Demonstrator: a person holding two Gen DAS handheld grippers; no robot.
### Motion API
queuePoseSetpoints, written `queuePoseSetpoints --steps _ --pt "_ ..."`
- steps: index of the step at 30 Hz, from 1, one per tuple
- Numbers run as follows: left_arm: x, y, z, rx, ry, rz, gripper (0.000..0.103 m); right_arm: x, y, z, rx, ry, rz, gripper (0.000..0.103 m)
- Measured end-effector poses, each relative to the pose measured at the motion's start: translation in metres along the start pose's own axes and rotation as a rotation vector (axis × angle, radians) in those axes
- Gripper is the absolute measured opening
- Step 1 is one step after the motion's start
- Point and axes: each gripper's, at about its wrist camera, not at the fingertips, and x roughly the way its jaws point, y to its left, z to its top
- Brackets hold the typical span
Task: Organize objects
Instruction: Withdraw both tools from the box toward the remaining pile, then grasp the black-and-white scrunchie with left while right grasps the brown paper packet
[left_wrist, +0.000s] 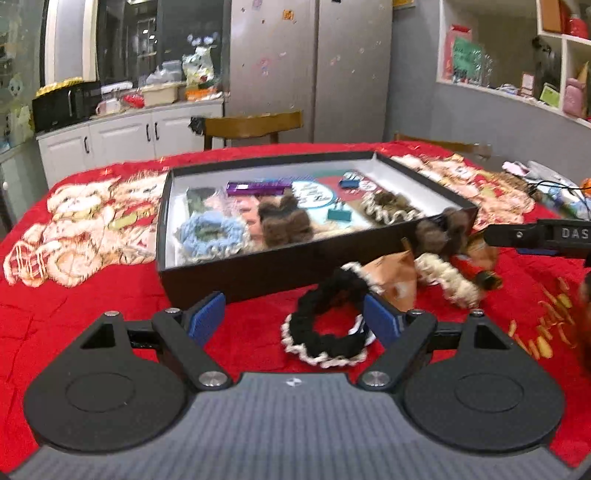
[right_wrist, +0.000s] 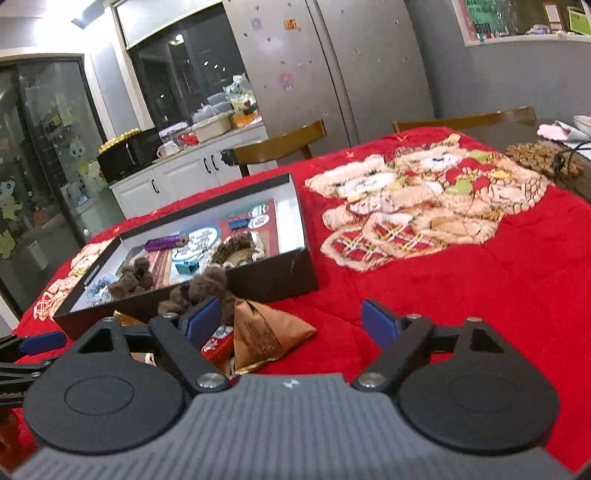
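Observation:
A black open box (left_wrist: 258, 271) on the red blanket holds scrunchies, a purple tube (left_wrist: 258, 187) and small teal clips. My left gripper (left_wrist: 295, 317) is open, low over the blanket, with a black-and-white scrunchie (left_wrist: 325, 332) between its blue pads, untouched. Beside it lie a brown paper packet (left_wrist: 395, 275), a cream scrunchie (left_wrist: 450, 275) and a brown fuzzy scrunchie (left_wrist: 439, 230) against the box wall. My right gripper (right_wrist: 291, 321) is open and empty, with the brown packet (right_wrist: 266, 332) and a red wrapper (right_wrist: 218, 345) near its left pad. The box (right_wrist: 273, 277) lies ahead left.
Wooden chairs (left_wrist: 255, 125) stand behind the table. Cables and small items (left_wrist: 554, 192) lie at the table's right edge. A brown knitted mat (right_wrist: 543, 157) and a cable lie far right. Kitchen counter and fridge stand behind.

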Motion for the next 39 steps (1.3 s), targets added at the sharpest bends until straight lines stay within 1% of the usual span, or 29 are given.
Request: queuePoseSetpoints --steps 3,4,7,10,13,15,16,17,18,19,20,21,23,24,25,26,32,39 --pt "0.007 0.008 -0.001 -0.053 0.035 -0.035 0.085 0.007 0.002 -0.001 0.007 0.044 0.025 0.082" --pt "0.007 0.01 -0.001 -0.06 0.034 -0.037 0.085 0.009 0.003 -0.002 0.007 0.054 0.034 0.08" --pt "0.008 0.012 -0.001 -0.044 0.019 -0.004 0.085 0.013 0.005 -0.003 -0.01 0.058 0.018 0.079" --pt "0.012 0.015 -0.001 -0.063 0.043 -0.021 0.084 0.015 0.006 -0.004 -0.017 0.059 0.015 0.077" --pt "0.016 0.014 -0.002 -0.063 0.057 -0.031 0.077 0.016 0.006 -0.004 -0.025 0.06 0.011 0.076" --pt "0.017 0.013 -0.002 -0.059 0.056 -0.024 0.069 0.018 0.006 -0.004 -0.027 0.06 0.009 0.076" --pt "0.018 0.012 -0.002 -0.056 0.057 -0.013 0.067 0.018 0.006 -0.003 -0.029 0.061 0.008 0.072" --pt "0.018 0.011 -0.002 -0.051 0.055 -0.003 0.062 0.018 0.007 -0.003 -0.033 0.061 0.007 0.069" --pt "0.018 0.009 -0.002 -0.044 0.054 -0.003 0.052 0.018 0.007 -0.003 -0.038 0.06 0.001 0.063" --pt "0.018 0.008 -0.002 -0.034 0.051 -0.012 0.048 0.018 0.008 -0.003 -0.043 0.058 -0.003 0.059" --pt "0.018 0.006 -0.002 -0.031 0.049 -0.018 0.041 0.017 0.009 -0.003 -0.046 0.056 0.001 0.056" --pt "0.017 0.004 -0.002 -0.027 0.047 -0.022 0.035 0.017 0.01 -0.003 -0.044 0.055 0.001 0.056" --pt "0.016 0.001 -0.003 -0.018 0.045 -0.039 0.025 0.018 0.01 -0.004 -0.047 0.052 -0.004 0.054" --pt "0.016 0.0 -0.003 -0.016 0.044 -0.038 0.024 0.018 0.01 -0.004 -0.046 0.051 -0.007 0.051" --pt "0.016 -0.001 -0.003 -0.016 0.043 -0.039 0.023 0.018 0.01 -0.004 -0.044 0.052 -0.012 0.05" --pt "0.016 -0.001 -0.003 -0.018 0.043 -0.044 0.019 0.019 0.01 -0.004 -0.042 0.055 -0.013 0.05" --pt "0.015 -0.001 -0.004 -0.021 0.036 -0.056 0.018 0.017 0.01 -0.004 -0.046 0.048 -0.015 0.049" --pt "0.012 -0.003 -0.005 -0.009 0.023 -0.048 0.018 0.009 0.004 -0.006 -0.008 0.034 0.023 0.049"
